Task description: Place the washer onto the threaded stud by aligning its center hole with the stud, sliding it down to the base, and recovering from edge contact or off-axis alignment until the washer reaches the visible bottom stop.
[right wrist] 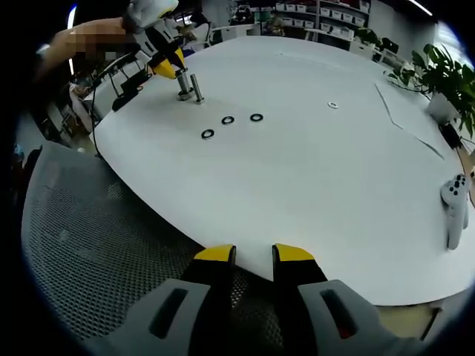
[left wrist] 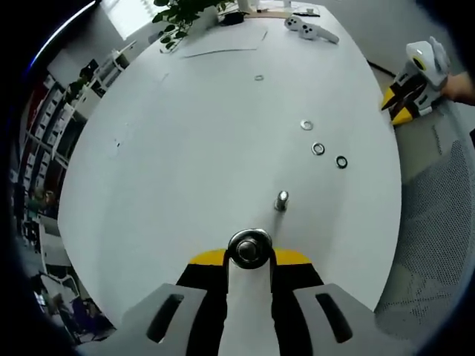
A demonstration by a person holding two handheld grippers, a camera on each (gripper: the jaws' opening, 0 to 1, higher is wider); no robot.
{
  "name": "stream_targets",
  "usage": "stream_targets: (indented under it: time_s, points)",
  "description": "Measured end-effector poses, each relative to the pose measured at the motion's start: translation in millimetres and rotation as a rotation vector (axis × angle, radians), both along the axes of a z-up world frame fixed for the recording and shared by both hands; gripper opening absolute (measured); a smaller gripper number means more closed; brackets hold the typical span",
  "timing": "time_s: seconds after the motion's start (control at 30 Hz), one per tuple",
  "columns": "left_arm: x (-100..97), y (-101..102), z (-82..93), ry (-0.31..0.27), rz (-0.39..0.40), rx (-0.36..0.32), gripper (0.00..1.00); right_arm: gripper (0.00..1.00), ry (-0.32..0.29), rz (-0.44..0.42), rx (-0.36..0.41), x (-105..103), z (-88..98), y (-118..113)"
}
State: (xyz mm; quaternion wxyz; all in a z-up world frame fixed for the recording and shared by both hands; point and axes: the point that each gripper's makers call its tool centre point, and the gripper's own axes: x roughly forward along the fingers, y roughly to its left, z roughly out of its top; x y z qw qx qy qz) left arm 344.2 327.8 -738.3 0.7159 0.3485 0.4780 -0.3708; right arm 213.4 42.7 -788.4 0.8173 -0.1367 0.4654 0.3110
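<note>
On the white table, my left gripper [left wrist: 249,256] has its yellow-tipped jaws shut on a thick metal stud [left wrist: 249,248], seen end-on with a ring round its top. A thinner upright stud [left wrist: 281,200] stands just beyond it. Three washers [left wrist: 318,148] lie in a row further out, with one more washer [left wrist: 259,77] far off. In the right gripper view, the left gripper [right wrist: 169,68] stands over both studs [right wrist: 185,89], and the washer row [right wrist: 228,119] lies beside them. My right gripper [right wrist: 254,254] hangs over the table's near edge, jaws slightly apart and empty, far from the washers.
A grey mesh chair [right wrist: 96,237] sits below the table edge by my right gripper. White game controllers [right wrist: 454,199] lie at the table's far side, and a potted plant [right wrist: 445,70] stands beyond them. A sheet of paper [left wrist: 223,44] lies near the plant.
</note>
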Motion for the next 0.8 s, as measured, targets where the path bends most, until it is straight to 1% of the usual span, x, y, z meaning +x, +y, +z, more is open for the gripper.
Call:
stream_targets:
  time_s: [0.23,0.8]
  points:
    - [0.3,-0.2,-11.0,0.032,0.006,0.012,0.19,0.23,0.001,0.001,0.0,-0.2,0.0,0.0]
    - [-1.1,0.4,-28.7,0.072,0.007,0.031,0.19,0.23,-0.001,0.004,0.002,-0.1,0.4,0.4]
